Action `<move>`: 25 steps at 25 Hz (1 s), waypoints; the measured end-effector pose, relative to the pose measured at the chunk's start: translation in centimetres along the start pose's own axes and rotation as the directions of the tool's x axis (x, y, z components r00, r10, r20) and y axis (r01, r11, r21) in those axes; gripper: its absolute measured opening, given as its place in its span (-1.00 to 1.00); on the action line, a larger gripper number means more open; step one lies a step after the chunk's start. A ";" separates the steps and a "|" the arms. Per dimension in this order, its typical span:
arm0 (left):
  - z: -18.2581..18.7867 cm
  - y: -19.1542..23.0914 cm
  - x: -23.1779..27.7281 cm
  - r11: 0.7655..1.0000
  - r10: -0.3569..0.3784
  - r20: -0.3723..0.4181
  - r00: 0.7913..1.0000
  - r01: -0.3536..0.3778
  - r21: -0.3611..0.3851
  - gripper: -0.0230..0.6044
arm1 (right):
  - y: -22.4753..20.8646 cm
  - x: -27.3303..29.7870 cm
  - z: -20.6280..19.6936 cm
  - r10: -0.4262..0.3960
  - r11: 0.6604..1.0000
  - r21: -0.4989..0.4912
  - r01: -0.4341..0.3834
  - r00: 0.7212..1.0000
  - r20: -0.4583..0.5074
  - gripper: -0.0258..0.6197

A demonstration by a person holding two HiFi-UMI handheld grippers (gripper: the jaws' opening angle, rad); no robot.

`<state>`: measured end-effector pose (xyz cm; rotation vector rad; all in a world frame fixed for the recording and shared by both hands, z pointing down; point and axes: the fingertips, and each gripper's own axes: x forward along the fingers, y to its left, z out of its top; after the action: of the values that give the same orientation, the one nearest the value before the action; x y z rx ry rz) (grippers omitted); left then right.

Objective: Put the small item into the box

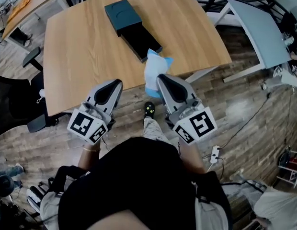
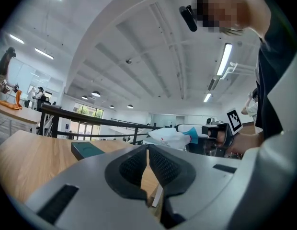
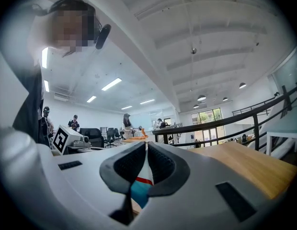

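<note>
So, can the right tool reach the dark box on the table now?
Probably yes: the right tool, shut on the packet, is just short of the box, with only bare table between.

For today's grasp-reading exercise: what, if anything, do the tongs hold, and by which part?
The right tongs pinch the white-and-blue packet by one end; the rest sticks out past the tips. The left tongs are shut on nothing.

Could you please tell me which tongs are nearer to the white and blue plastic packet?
Right. The right tongs are shut on the packet by the wooden table's near edge; the left tongs sit apart to its left, shut.
</note>
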<state>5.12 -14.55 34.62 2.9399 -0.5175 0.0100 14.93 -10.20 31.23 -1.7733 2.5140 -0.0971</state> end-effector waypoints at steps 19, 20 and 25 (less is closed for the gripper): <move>2.0 5.4 10.8 0.986 0.169 -0.018 0.985 -0.169 0.011 -0.85 | -12.4 7.1 -1.0 0.166 0.985 0.050 -0.165 0.986 -0.011 -0.84; 2.0 5.6 11.1 0.984 0.179 -0.021 0.984 -0.179 0.012 -0.85 | -12.9 7.3 -1.2 0.172 0.984 0.053 -0.171 0.985 -0.012 -0.84; 1.7 7.1 12.9 0.978 0.206 -0.032 0.978 -0.206 -0.011 -0.85 | -15.2 9.0 -2.4 0.186 0.981 0.062 -0.183 0.982 -0.039 -0.84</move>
<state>14.83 -25.78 34.49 2.8534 -0.8110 0.0757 25.97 -23.71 34.82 -1.5248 2.6628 -0.1999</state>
